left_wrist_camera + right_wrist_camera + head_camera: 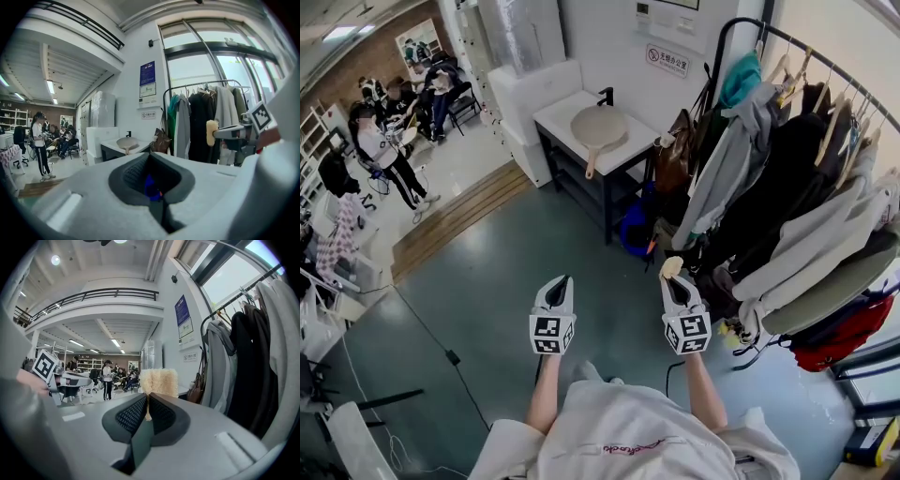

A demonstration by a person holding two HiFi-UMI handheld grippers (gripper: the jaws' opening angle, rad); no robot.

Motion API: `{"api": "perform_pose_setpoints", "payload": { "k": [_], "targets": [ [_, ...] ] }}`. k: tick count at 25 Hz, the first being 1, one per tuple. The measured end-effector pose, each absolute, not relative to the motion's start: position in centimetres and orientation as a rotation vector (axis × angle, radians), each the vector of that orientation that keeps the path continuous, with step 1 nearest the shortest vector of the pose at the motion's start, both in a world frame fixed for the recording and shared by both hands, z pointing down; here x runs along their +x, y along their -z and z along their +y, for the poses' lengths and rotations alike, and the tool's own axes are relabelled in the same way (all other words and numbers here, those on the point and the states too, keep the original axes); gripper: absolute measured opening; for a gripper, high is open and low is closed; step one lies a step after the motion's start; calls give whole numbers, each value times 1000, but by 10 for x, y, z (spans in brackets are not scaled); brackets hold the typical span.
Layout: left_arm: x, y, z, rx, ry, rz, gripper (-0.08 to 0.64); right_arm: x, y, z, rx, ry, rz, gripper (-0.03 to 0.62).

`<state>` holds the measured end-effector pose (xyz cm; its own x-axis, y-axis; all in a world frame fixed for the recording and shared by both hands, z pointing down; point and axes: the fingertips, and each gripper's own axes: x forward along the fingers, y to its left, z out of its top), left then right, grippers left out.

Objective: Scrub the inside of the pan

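A beige pan [598, 127] lies on a white table [559, 117] across the room, its handle pointing toward me. In the left gripper view the pan [126, 142] shows small and far off. My right gripper [675, 281] is shut on a pale yellow scrubbing sponge [671, 267], which sticks up beyond the jaws [159, 380]. The left gripper [557, 283] is held level beside it, shut with nothing in it. Both hang at waist height over the floor, well short of the table. From the left gripper view the sponge [212, 132] shows at right.
A clothes rack [806, 169] full of coats stands along the right. A brown bag [675, 150] hangs next to the table, and a blue bag [636, 230] sits under it. Several people [384, 141] are at back left. A cable [450, 356] runs across the grey floor.
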<state>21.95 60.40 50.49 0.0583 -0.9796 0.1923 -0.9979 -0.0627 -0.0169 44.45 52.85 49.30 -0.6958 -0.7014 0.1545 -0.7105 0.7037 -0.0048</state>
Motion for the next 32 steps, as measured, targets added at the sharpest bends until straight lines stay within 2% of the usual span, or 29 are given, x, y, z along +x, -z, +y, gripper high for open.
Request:
{"api": "perform_pose_setpoints", "payload": {
  "k": [15, 32],
  "targets": [
    [198, -518, 572, 2201, -240, -2042, 0, 415, -505, 497, 1138, -100, -2755, 23],
    [88, -517, 454, 2209, -209, -2043, 0, 301, -502, 383, 1124, -63, -2740, 23]
  ]
}}
